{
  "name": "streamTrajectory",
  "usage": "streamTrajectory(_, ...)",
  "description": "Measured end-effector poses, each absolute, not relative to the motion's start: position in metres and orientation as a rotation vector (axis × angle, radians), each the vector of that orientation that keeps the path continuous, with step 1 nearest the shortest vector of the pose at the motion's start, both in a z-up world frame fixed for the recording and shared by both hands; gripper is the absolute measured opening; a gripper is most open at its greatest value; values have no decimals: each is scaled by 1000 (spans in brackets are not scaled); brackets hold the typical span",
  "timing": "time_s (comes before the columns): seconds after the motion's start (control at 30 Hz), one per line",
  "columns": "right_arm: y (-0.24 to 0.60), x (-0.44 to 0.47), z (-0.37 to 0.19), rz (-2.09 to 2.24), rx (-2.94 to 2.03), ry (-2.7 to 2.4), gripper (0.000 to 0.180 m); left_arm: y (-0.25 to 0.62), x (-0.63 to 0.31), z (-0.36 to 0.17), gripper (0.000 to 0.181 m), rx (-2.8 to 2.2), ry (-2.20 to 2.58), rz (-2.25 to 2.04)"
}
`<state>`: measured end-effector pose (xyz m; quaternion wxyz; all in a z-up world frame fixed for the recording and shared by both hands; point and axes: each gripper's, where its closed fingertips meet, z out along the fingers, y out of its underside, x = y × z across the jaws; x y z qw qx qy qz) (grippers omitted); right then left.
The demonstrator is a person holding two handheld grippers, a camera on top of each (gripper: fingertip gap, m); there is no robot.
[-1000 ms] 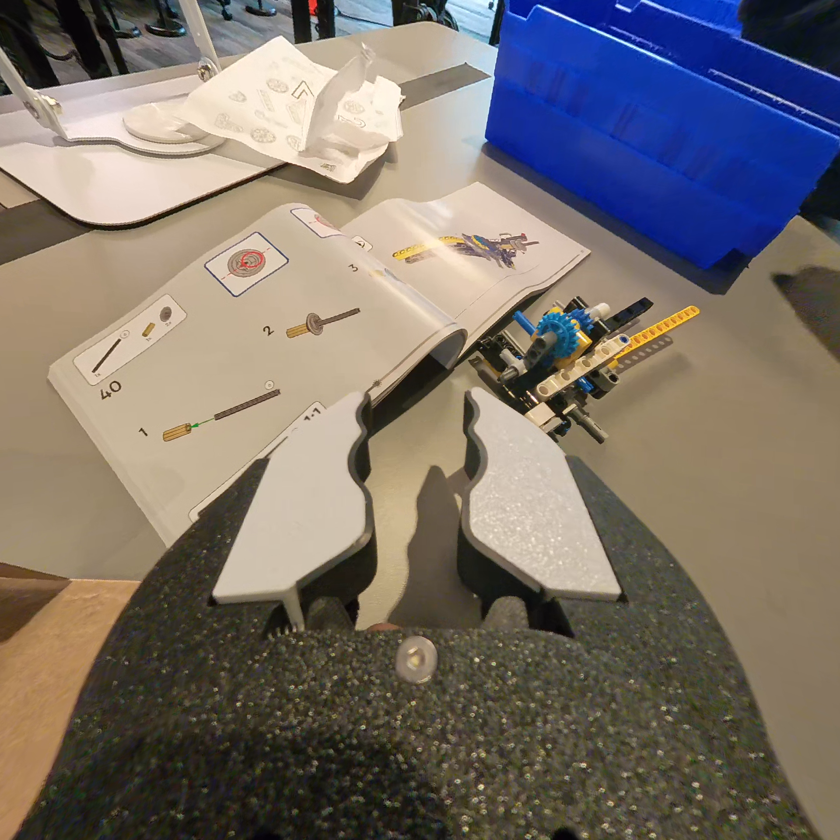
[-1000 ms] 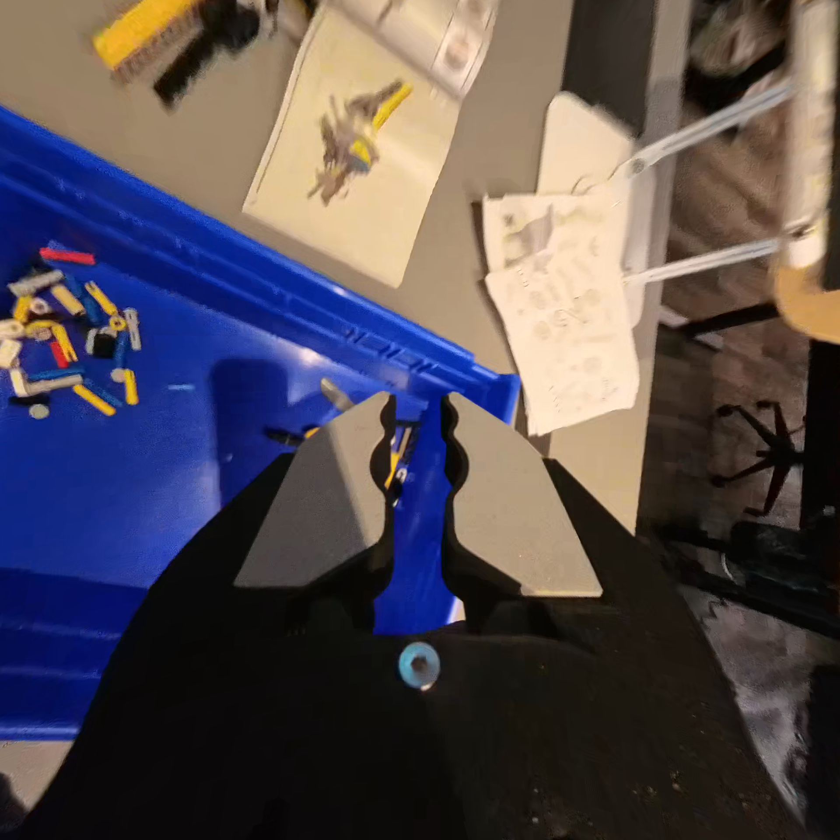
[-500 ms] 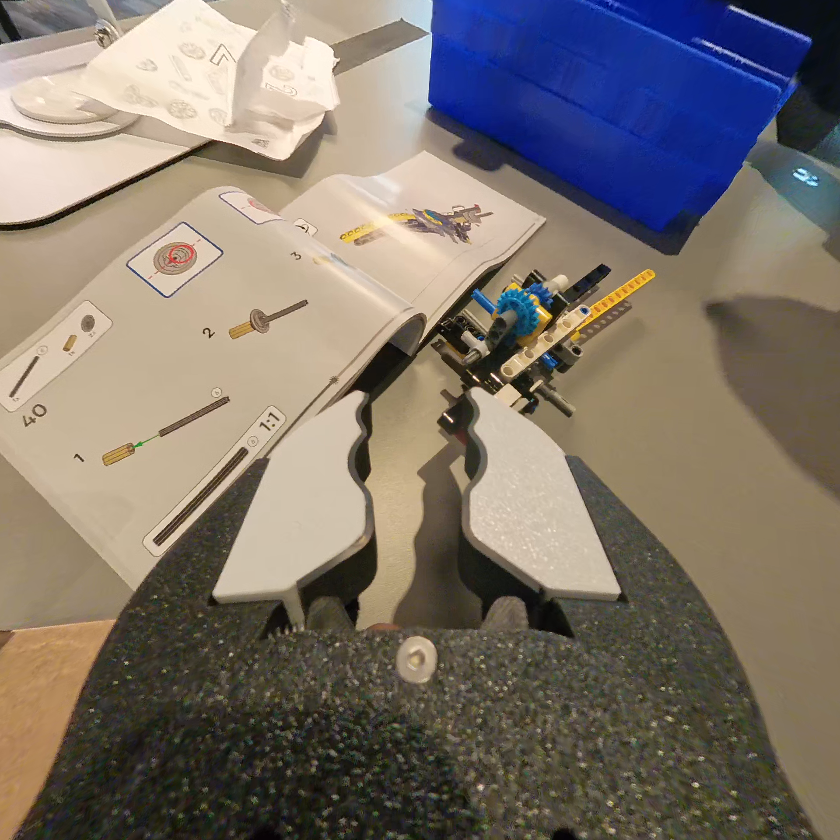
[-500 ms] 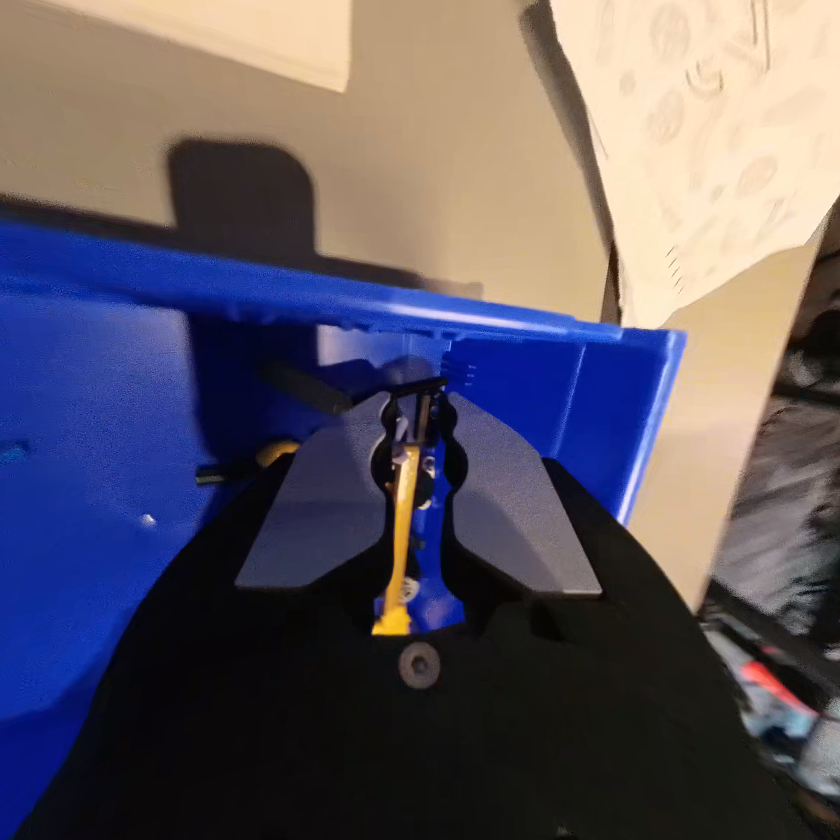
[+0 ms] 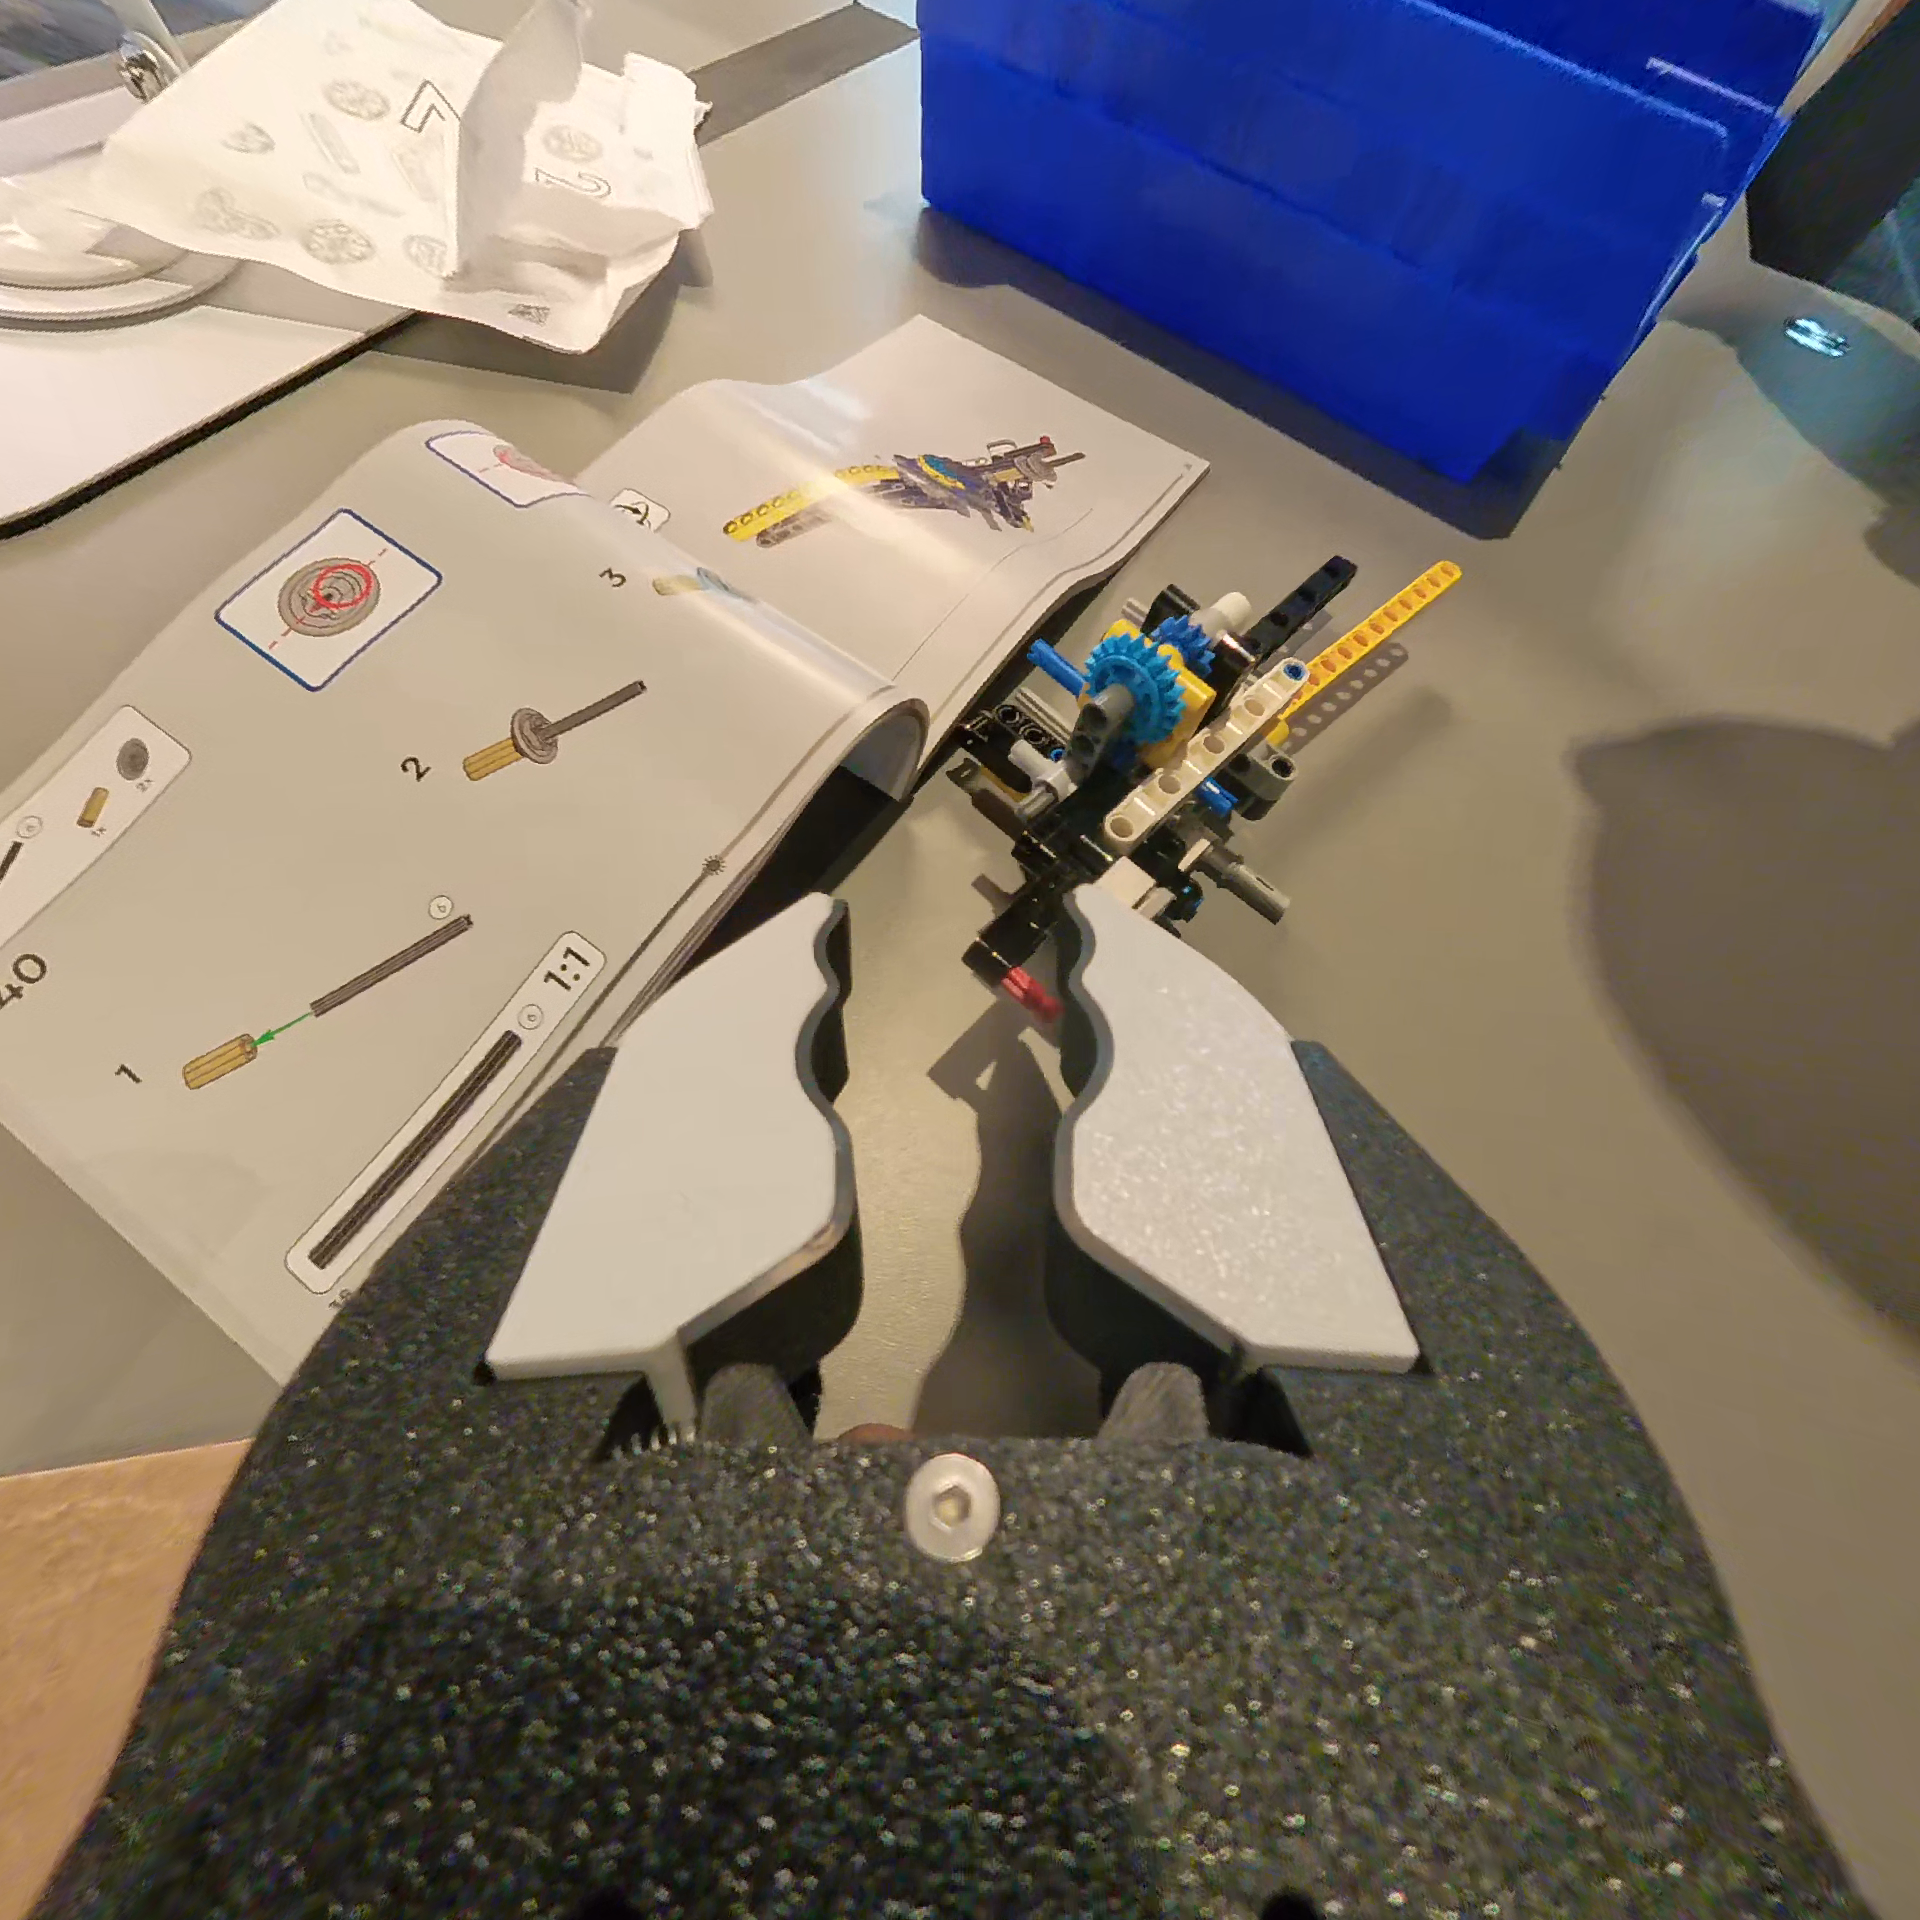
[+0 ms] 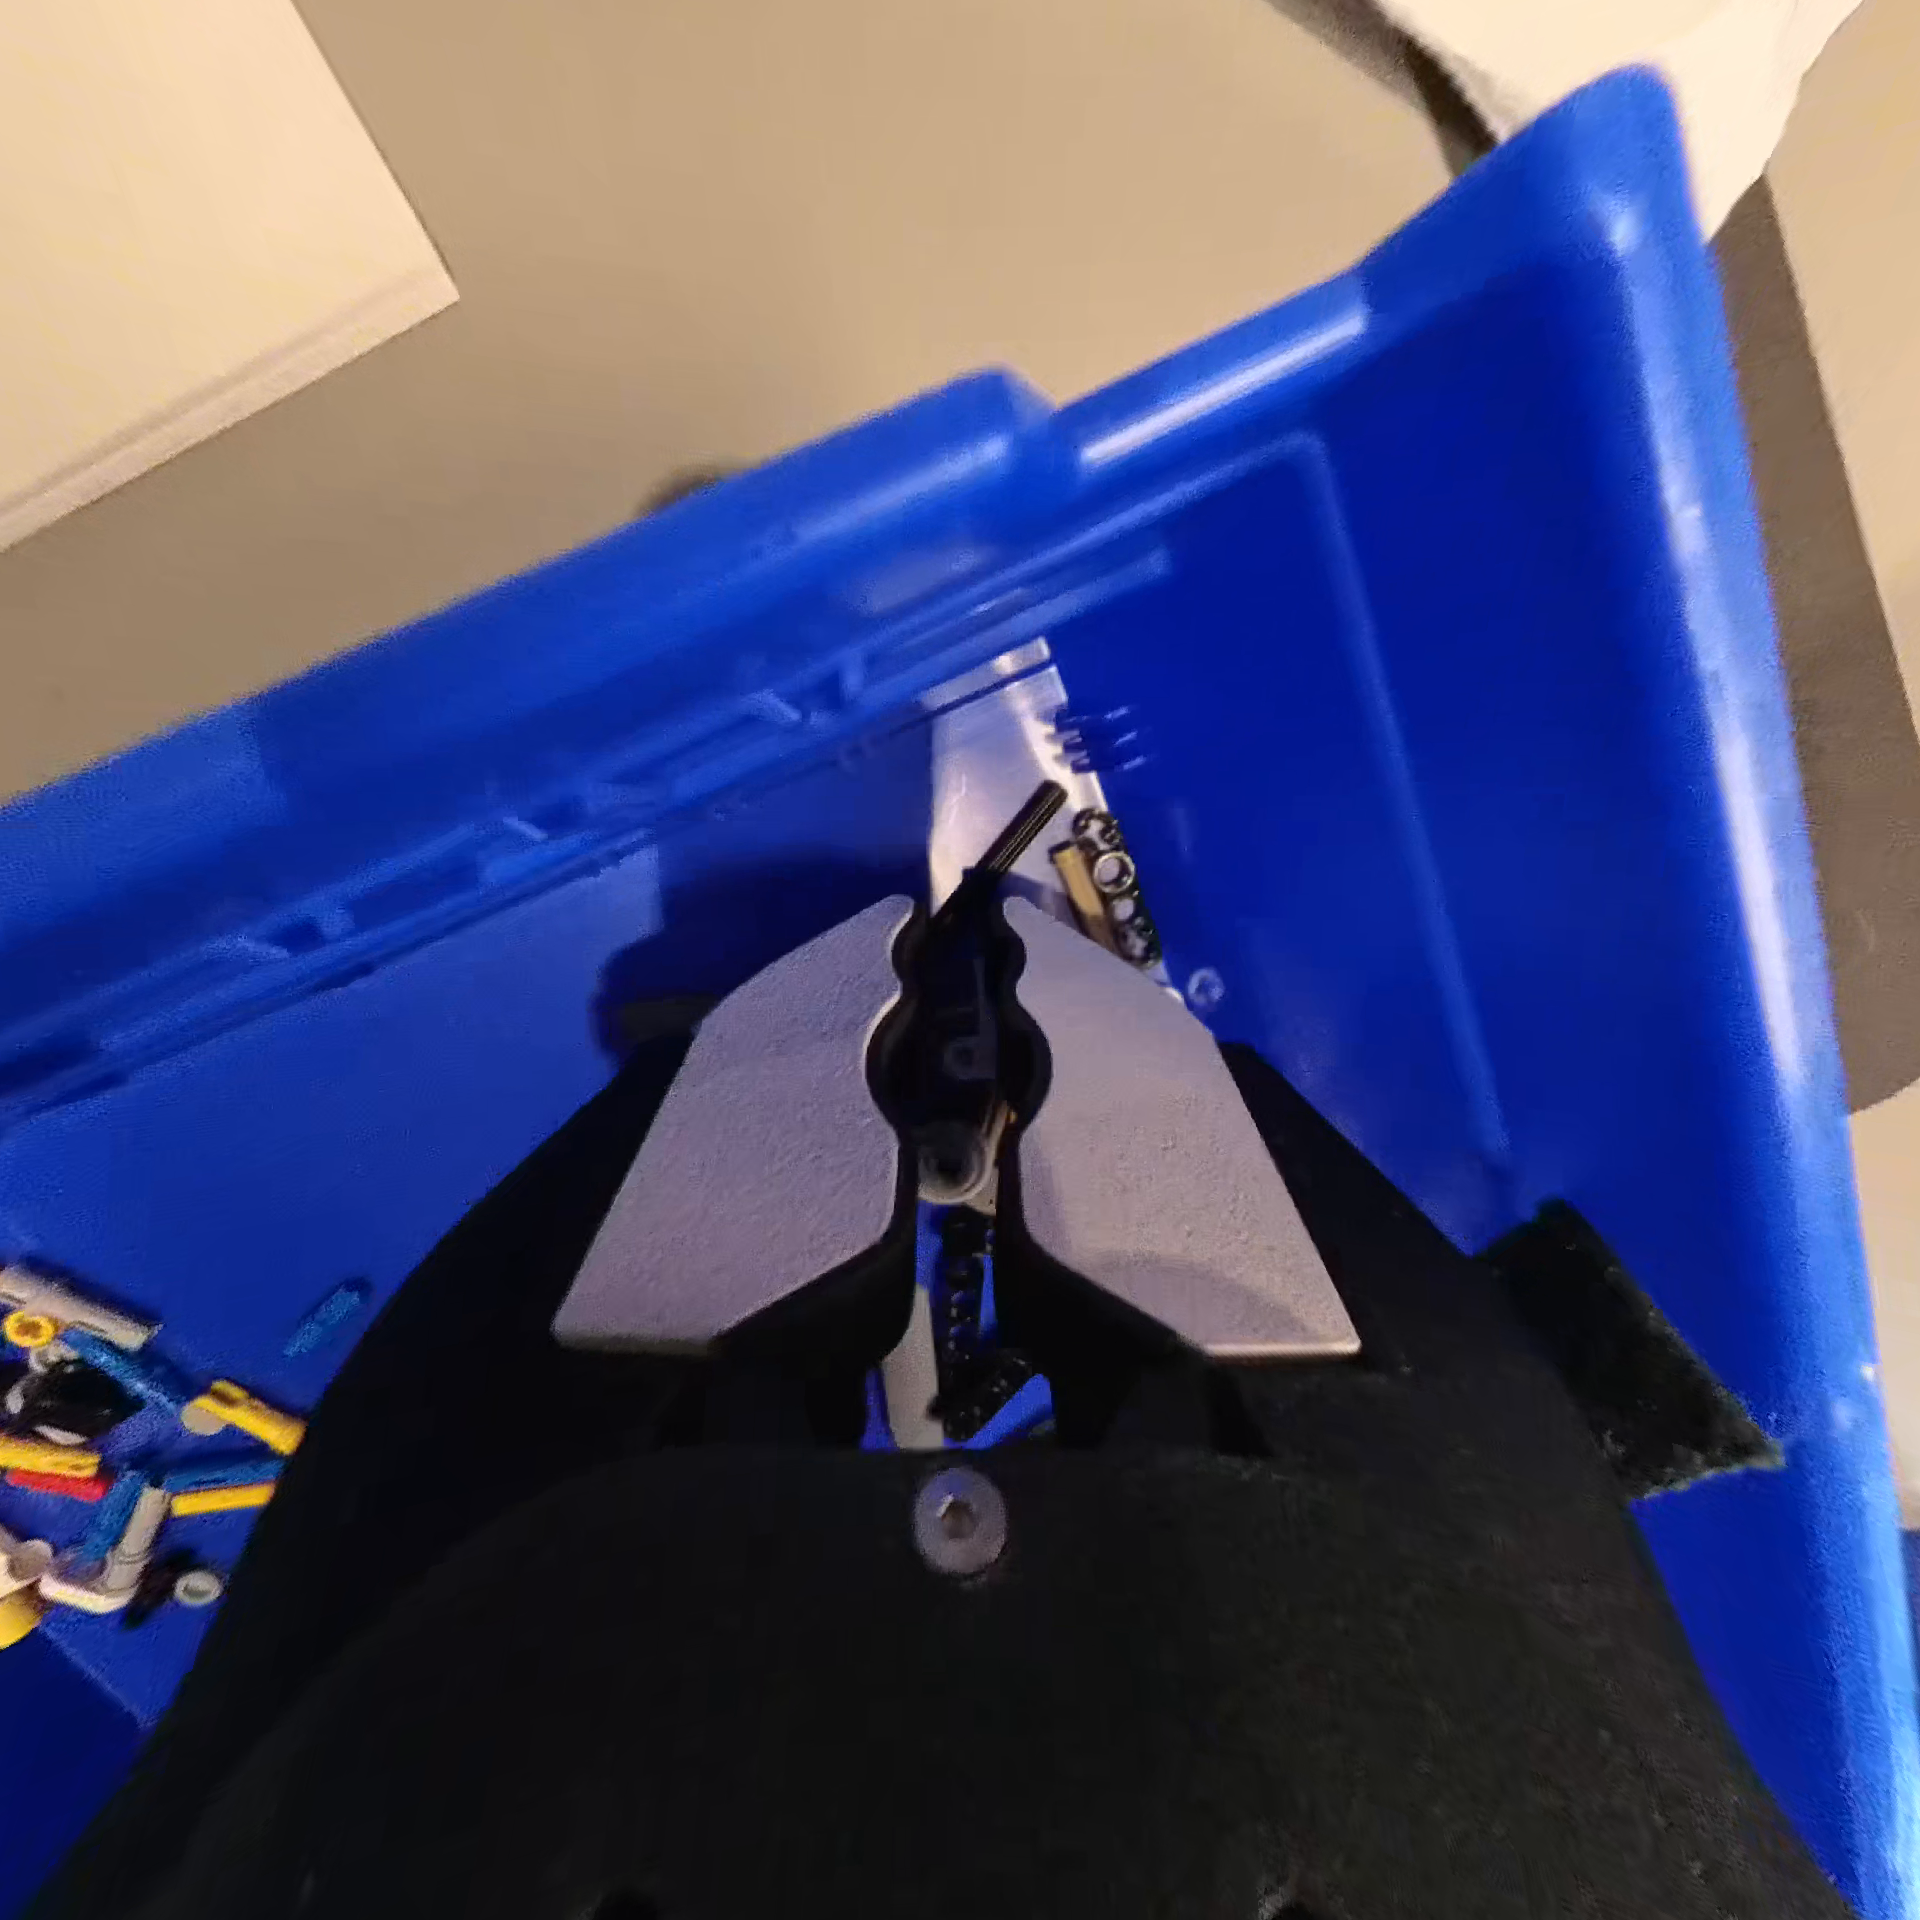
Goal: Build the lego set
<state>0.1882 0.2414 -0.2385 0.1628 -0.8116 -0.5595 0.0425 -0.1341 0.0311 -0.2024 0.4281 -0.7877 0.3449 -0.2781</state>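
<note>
This looks like an office or lab workbench set up for a building exercise: a plain grey table carries an open instruction booklet, a crumpled printed paper bag near its far left corner, a blue plastic bin of loose lego parts at the far right edge, and a half-built lego model
</note>
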Motion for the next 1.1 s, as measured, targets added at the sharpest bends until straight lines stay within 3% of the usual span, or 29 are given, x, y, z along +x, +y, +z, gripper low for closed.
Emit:
streamTrajectory(0.4,231,184,-236,206,-2340,-1608,17,28,-133,-202,38,-1962,875,-703)
streamTrajectory(0.8,233,183,-239,204,-2351,-1630,6,28,-134,-195,38,-1912,854,-716)
streamTrajectory(1.1,206,180,-184,509,-2255,-1463,0,24,-137,-185,37,-1836,832,-733)
